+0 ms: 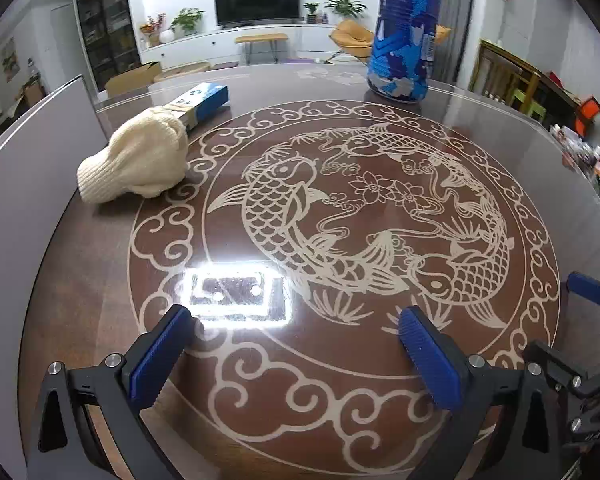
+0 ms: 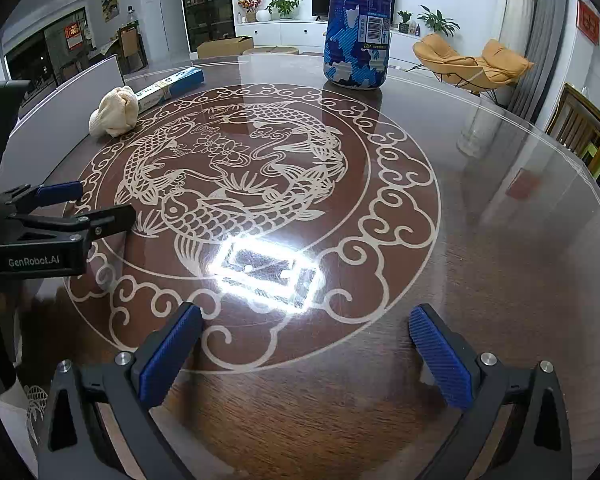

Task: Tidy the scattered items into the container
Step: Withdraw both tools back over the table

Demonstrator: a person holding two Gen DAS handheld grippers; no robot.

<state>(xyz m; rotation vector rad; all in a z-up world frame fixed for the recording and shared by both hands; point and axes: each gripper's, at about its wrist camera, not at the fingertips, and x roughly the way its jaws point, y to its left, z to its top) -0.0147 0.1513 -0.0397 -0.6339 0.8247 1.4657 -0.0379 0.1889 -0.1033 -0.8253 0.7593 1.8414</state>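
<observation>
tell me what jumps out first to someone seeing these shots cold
The big pale carp-and-cloud medallion fills the middle of the glossy round table, with a bright rectangular lamp glare on its near side. At the far edge a tall blue patterned bottle stands upright; far left, a cream knitted glove lies against a long blue box. Both grippers, left and right, are open.

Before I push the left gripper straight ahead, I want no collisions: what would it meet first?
Probably nothing soon. The left gripper, jaws open, points across bare table glass. The cream cloth lies left of that line and the blue bottle stands right of it, though fisheye depth is uncertain.
</observation>
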